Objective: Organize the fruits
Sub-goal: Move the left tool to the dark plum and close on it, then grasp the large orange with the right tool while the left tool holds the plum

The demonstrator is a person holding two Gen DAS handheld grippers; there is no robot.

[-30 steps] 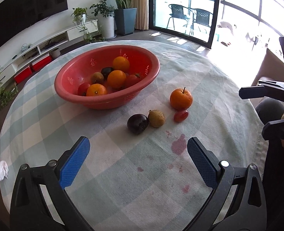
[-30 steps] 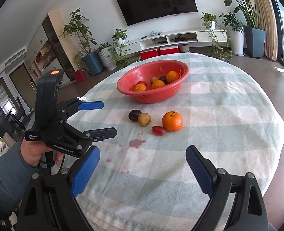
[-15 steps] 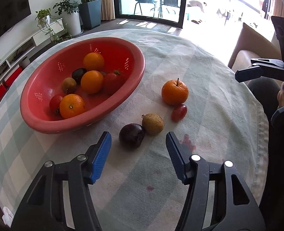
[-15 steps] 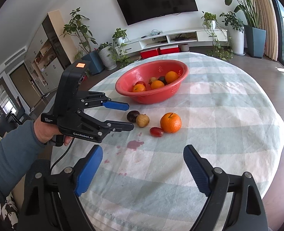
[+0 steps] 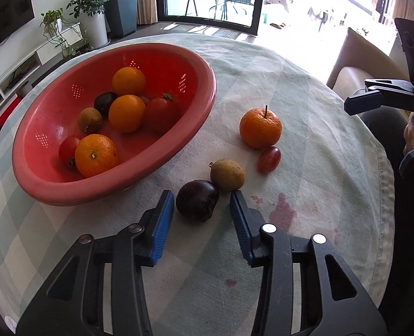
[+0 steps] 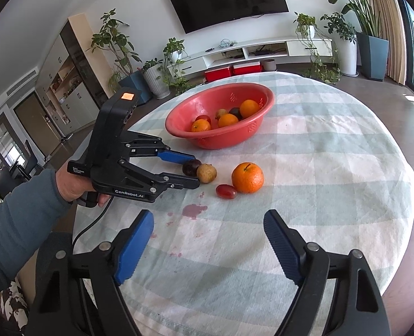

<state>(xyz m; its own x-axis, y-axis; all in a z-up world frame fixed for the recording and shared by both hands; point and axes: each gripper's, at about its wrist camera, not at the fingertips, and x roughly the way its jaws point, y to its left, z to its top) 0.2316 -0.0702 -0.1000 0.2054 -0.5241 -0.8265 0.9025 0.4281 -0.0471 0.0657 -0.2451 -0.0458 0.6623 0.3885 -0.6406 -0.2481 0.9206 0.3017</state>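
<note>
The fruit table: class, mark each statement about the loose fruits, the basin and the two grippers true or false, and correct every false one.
1. Four fruits lie loose on the tablecloth. True: the dark purple fruit, the tan fruit, the red grape and the stemmed orange.
2. The left gripper has its fingers on either side of the stemmed orange. False: they flank the dark purple fruit and have just been closing, with a gap on each side.
3. The red basin holds three oranges. True.
4. The right gripper grips the red grape. False: it is open over bare cloth, holding nothing.
5. The red grape lies inside the basin. False: it lies on the cloth beside the stemmed orange.
</note>
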